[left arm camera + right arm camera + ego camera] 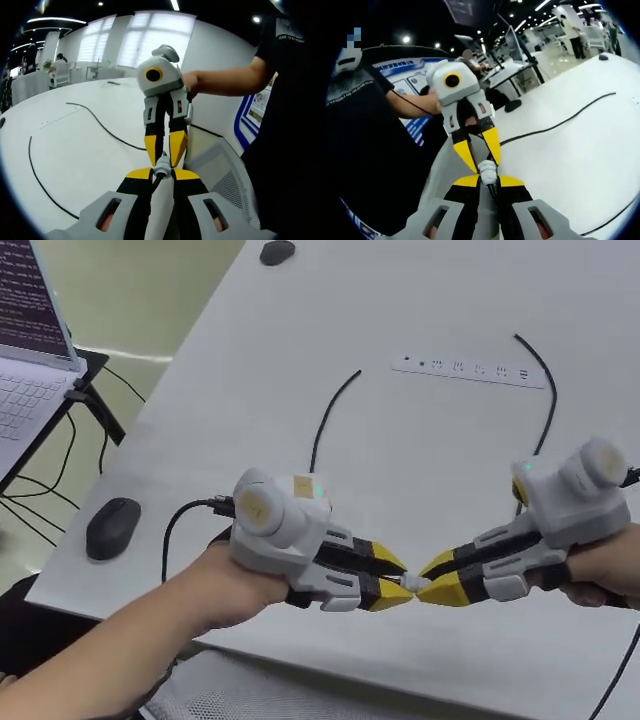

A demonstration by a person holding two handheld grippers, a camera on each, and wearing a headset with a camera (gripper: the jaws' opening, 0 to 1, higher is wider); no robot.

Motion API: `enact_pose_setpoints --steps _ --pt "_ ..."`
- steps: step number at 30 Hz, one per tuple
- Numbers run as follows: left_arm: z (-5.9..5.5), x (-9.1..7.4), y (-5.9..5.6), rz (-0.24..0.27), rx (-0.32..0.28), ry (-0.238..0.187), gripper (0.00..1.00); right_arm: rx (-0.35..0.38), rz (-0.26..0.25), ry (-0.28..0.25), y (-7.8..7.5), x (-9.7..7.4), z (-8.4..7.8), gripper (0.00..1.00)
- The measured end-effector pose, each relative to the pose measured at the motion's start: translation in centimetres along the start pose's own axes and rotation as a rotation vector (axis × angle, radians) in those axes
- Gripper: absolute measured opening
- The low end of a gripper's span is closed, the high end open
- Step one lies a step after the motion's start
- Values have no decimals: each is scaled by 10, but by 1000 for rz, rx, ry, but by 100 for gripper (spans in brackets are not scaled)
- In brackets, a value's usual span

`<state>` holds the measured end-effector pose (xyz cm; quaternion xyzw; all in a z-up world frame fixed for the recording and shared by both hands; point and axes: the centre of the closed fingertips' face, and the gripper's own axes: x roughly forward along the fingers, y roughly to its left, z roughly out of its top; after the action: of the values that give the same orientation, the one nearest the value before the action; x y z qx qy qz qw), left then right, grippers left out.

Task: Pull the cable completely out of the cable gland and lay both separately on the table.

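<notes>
The step in hand looks like the pull itself: the left claw (pixel 403 585) and the right claw (pixel 424 586) meet tip to tip above the near edge of the tabletop (pixel 420 460), with the small white cable gland (pixel 411 583) caught between them, off the surface. Both claws are clenched. In the right gripper view the gland sits between that claw's own yellow tips, so the right claw seems to be grasping the gland. In the left gripper view the gland lies just past the tips and a dark stretch of cable (pixel 156 184) runs back between the jaws, so the left claw seems to be grasping the cable; this split is my reading, not certain. The cable is not yet out of the gland, and nothing has been laid down. The next move calls for drawing the two claws straight apart along the cable's line, with a firm grip on each side so neither part slips. The left hand (pixel 230 585) reaches in from the lower left and the right hand (pixel 600 575) from the right edge, the two claws pointing inward at each other and sloping slightly down toward the meeting point.
</notes>
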<state>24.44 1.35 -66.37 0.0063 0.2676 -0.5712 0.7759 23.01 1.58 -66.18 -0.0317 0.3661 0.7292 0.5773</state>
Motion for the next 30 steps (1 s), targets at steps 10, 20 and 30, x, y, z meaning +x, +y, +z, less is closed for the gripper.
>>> enact_pose_setpoints --steps 10,20,30 --pt "5 -6 1 -8 -112 -41 15 -466 -234 59 -2 1 5 8" --pt "3 -8 -3 -8 -134 -32 15 -647 -380 100 -1 6 3 8" --pt "6 -5 -7 -19 -78 -36 15 -564 -396 84 -3 5 2 9"
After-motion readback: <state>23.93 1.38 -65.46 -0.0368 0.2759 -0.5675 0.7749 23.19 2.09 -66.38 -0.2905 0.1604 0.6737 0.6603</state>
